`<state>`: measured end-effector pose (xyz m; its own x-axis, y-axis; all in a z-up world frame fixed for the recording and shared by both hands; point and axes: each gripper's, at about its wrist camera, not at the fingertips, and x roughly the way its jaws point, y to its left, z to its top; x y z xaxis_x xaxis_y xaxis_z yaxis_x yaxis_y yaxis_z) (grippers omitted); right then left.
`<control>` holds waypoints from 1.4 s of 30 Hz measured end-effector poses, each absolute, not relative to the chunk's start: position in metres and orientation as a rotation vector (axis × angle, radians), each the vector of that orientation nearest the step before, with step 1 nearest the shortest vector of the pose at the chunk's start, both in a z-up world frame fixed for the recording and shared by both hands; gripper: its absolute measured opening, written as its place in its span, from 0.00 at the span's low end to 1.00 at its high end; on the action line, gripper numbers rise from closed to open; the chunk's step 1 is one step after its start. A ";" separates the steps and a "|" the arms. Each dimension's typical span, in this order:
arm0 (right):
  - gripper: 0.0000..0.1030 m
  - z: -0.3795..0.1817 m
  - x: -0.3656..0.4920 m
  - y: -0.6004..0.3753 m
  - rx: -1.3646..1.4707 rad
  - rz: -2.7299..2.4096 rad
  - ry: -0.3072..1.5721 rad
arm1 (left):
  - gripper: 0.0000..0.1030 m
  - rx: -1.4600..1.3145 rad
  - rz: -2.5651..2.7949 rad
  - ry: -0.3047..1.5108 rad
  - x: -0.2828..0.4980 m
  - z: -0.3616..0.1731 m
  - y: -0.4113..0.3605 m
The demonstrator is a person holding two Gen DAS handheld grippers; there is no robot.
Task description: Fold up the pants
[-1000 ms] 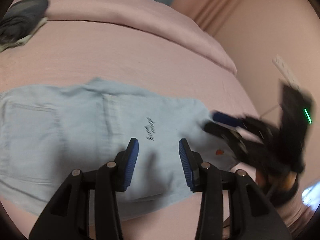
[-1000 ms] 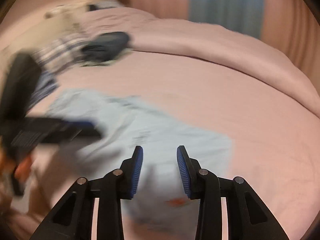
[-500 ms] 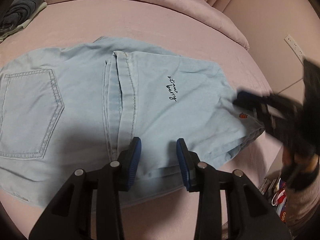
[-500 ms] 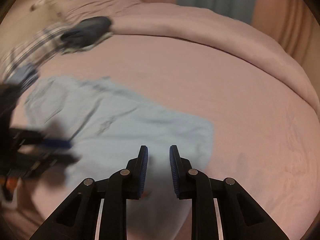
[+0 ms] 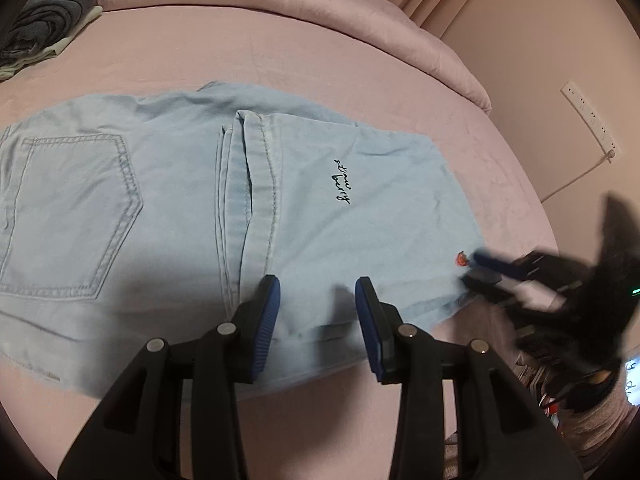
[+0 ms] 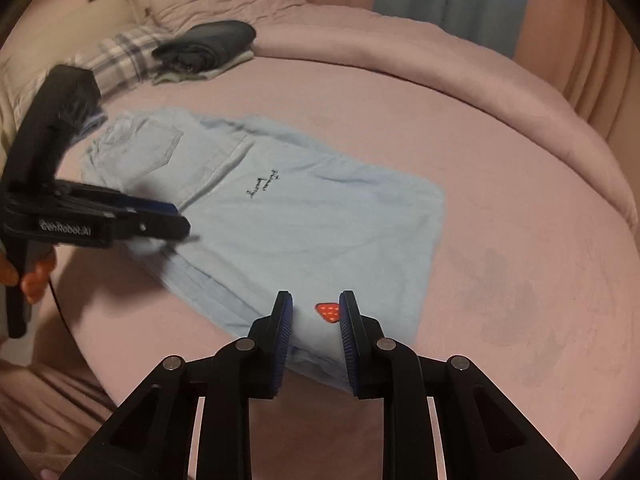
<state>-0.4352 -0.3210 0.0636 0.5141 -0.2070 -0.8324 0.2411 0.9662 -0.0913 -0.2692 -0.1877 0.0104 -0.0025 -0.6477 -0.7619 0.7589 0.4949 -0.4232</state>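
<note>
Light blue denim pants [image 5: 168,216] lie folded flat on the pink bed, back pocket at the left, black script lettering and a small red strawberry patch [image 6: 328,313] near the right end. My left gripper [image 5: 316,298] is open, just above the near edge of the pants by the folded leg seam. My right gripper [image 6: 315,312] is open with its jaws either side of the strawberry patch at the near corner. It also shows in the left wrist view [image 5: 480,270], blurred, at the right corner of the pants [image 6: 304,216].
A folded pile of dark clothes [image 6: 208,46] lies at the far side of the bed [image 6: 500,208], with a plaid pillow [image 6: 120,52] beside it. A rolled pink duvet [image 5: 280,12] runs along the back. A wall socket strip [image 5: 588,114] is at the right.
Both grippers have come down closer to the pants' near edge. My right gripper has opened a little wider and now sits at the strawberry corner. The pants lie unchanged.
</note>
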 end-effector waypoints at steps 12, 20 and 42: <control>0.22 0.078 -0.387 -0.309 0.134 -0.179 0.916 | 0.46 0.000 -0.994 1.055 -0.258 0.028 -0.116; 0.19 0.062 -0.301 -0.297 0.015 -0.144 0.978 | 0.46 -0.074 -0.995 1.071 -0.257 0.025 -0.097; 0.15 0.055 -0.309 -0.293 0.173 -0.003 1.105 | 0.39 0.149 -1.124 1.064 -0.286 0.018 -0.176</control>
